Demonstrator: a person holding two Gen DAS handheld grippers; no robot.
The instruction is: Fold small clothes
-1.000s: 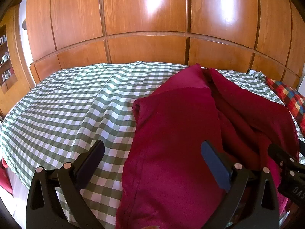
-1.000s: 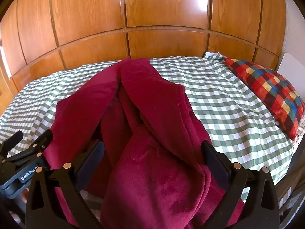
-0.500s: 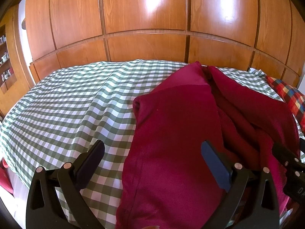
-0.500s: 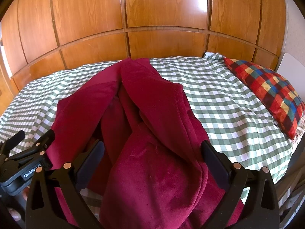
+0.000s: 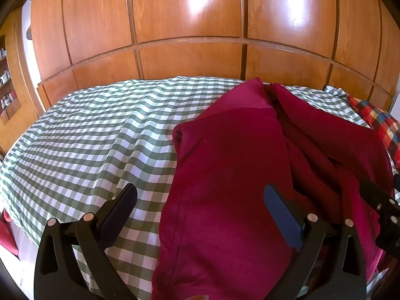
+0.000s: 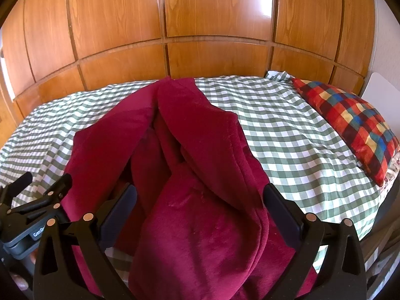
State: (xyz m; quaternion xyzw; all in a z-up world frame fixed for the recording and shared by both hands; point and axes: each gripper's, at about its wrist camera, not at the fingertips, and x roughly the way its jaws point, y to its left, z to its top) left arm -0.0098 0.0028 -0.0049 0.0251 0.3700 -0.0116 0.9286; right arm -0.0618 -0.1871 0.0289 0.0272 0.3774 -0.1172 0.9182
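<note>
Our left gripper [image 5: 200, 207] hangs spread wide over the near edge of the crimson garment [image 5: 232, 175], gripping nothing. Our right gripper [image 6: 200, 207] gapes too, straddling its bunched fleece. The garment runs up the checked bedspread [image 5: 100, 130] toward the wooden panelling [image 6: 200, 25], plaid pillow [image 6: 350, 122] off right.

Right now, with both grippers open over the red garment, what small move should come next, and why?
Probably lower the left gripper and pinch the garment's near left edge. Both grippers are open and hold nothing, the right gripper straddles bunched folds, and the garment lies rumpled on the bed.
</note>
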